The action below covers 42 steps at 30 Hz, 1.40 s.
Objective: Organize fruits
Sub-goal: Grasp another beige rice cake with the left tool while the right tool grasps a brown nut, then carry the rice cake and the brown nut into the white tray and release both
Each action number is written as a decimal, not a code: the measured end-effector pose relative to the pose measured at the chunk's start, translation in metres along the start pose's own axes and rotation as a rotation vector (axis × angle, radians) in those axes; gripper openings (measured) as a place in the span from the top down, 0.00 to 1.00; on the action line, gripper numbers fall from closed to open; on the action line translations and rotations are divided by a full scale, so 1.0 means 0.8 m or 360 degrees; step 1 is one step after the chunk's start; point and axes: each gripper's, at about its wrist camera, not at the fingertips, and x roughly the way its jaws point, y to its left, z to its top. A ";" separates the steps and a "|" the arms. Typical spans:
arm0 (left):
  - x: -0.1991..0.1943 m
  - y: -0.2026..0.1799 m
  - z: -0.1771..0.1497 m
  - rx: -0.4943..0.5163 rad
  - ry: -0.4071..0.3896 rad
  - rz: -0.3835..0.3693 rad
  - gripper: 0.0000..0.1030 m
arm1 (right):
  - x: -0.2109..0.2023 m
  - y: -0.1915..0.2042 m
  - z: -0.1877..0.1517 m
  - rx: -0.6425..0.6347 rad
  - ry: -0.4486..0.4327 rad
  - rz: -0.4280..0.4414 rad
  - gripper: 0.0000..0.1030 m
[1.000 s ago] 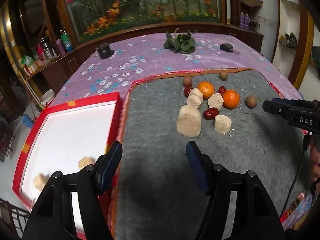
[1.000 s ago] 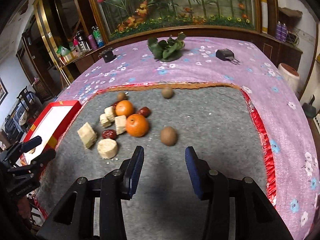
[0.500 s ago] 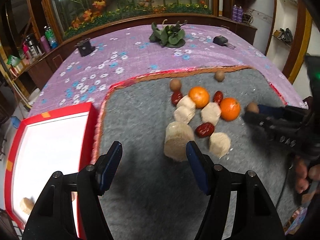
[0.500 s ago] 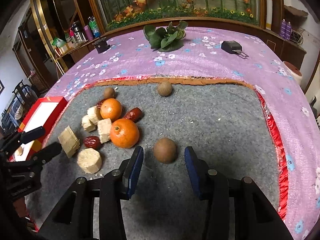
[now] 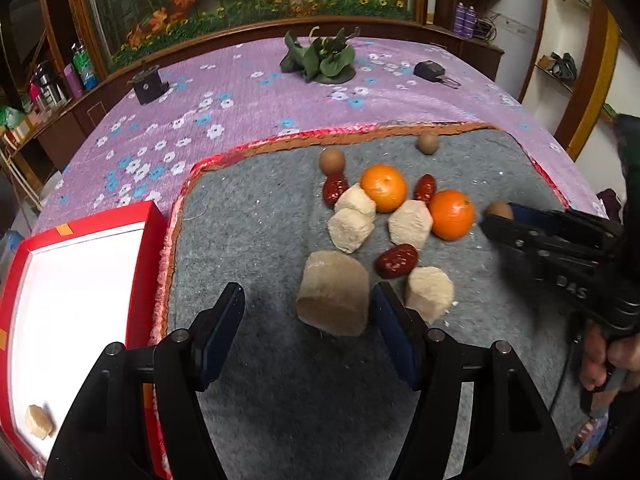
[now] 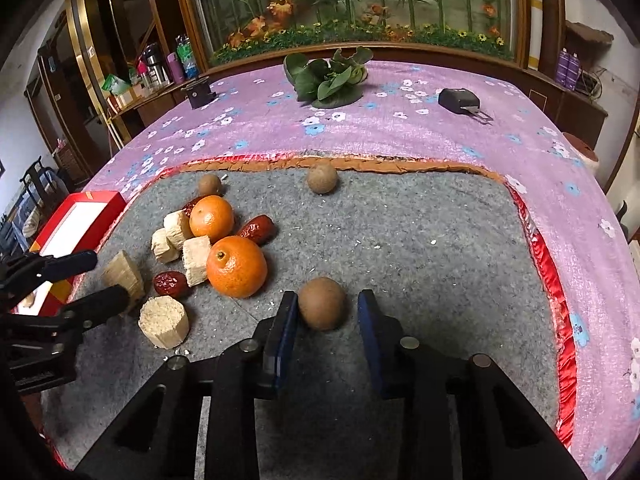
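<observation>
Right claw (image 6: 327, 312) now closing around brown fruit (image 6: 321, 303) (previously ahead).

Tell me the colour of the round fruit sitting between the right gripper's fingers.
Brown. The round fruit shows best in the right wrist view, matte and plain.

2 oranges (image 6: 236, 266), 3 red dates (image 6: 171, 283), 3 brown round fruits (image 6: 322, 303), 6 beige chunks (image 6: 164, 322)

Wood-framed floral mural (image 6: 352, 0) behind; shelves (image 5: 556, 72) rt, prob.
</observation>
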 end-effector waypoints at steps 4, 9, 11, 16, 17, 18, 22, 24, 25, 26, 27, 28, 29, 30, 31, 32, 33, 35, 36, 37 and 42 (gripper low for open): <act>0.011 0.003 0.001 -0.0013 0.0009 -0.0079 0.46 | 0.000 -0.003 0.000 0.0019 -0.0004 0.0021 0.70; 0.018 -0.003 0.000 0.0001 0.0003 -0.0109 0.63 | -0.001 -0.003 0.001 0.0015 -0.0003 0.0005 0.76; 0.014 0.002 0.001 -0.0032 -0.0021 -0.0150 0.66 | -0.002 -0.002 0.001 0.0009 -0.0005 0.0001 0.76; -0.002 0.011 -0.004 -0.0064 -0.0079 -0.0153 0.66 | -0.012 0.000 -0.001 0.0035 -0.0016 0.0027 0.76; -0.008 0.013 -0.005 -0.0069 -0.0096 -0.0144 0.66 | -0.016 0.001 0.000 0.0043 -0.0020 0.0044 0.76; -0.015 0.016 -0.007 -0.0078 -0.0118 -0.0141 0.66 | -0.022 0.004 0.001 0.0052 -0.0030 0.0078 0.76; -0.060 0.039 -0.022 -0.0120 -0.0236 -0.0054 0.66 | -0.045 0.034 0.006 0.0003 -0.0084 0.0181 0.76; -0.079 0.057 -0.033 -0.0163 -0.0282 -0.0018 0.66 | -0.052 0.062 0.011 -0.0056 -0.0108 0.0257 0.76; -0.089 0.071 -0.041 -0.0198 -0.0294 0.0009 0.66 | -0.054 0.076 0.012 -0.0085 -0.0112 0.0289 0.77; -0.093 0.081 -0.047 -0.0218 -0.0291 0.0036 0.66 | -0.054 0.093 0.014 -0.0117 -0.0108 0.0325 0.77; -0.097 0.091 -0.052 -0.0240 -0.0285 0.0072 0.66 | -0.053 0.115 0.016 -0.0157 -0.0102 0.0376 0.77; -0.100 0.104 -0.060 -0.0266 -0.0278 0.0120 0.66 | -0.051 0.131 0.017 -0.0187 -0.0100 0.0414 0.77; -0.103 0.120 -0.069 -0.0297 -0.0269 0.0172 0.66 | -0.049 0.156 0.018 -0.0233 -0.0092 0.0459 0.77; -0.104 0.128 -0.075 -0.0314 -0.0260 0.0198 0.66 | -0.046 0.176 0.019 -0.0272 -0.0085 0.0487 0.77; -0.104 0.142 -0.083 -0.0347 -0.0244 0.0237 0.66 | -0.044 0.196 0.018 -0.0311 -0.0079 0.0512 0.77; -0.105 0.151 -0.090 -0.0370 -0.0237 0.0258 0.66 | -0.041 0.221 0.017 -0.0363 -0.0076 0.0545 0.77; -0.105 0.164 -0.097 -0.0400 -0.0228 0.0288 0.66 | -0.039 0.242 0.015 -0.0407 -0.0073 0.0572 0.77; -0.105 0.180 -0.107 -0.0438 -0.0219 0.0331 0.66 | -0.033 0.280 0.012 -0.0487 -0.0057 0.0614 0.77; -0.105 0.190 -0.112 -0.0459 -0.0212 0.0361 0.66 | -0.031 0.293 0.008 -0.0509 -0.0051 0.0627 0.77; -0.104 0.197 -0.115 -0.0470 -0.0206 0.0387 0.66 | -0.026 0.314 0.006 -0.0540 -0.0033 0.0649 0.77; -0.103 0.221 -0.131 -0.0509 -0.0182 0.0464 0.66 | -0.004 0.365 -0.007 -0.0621 0.0046 0.0683 0.77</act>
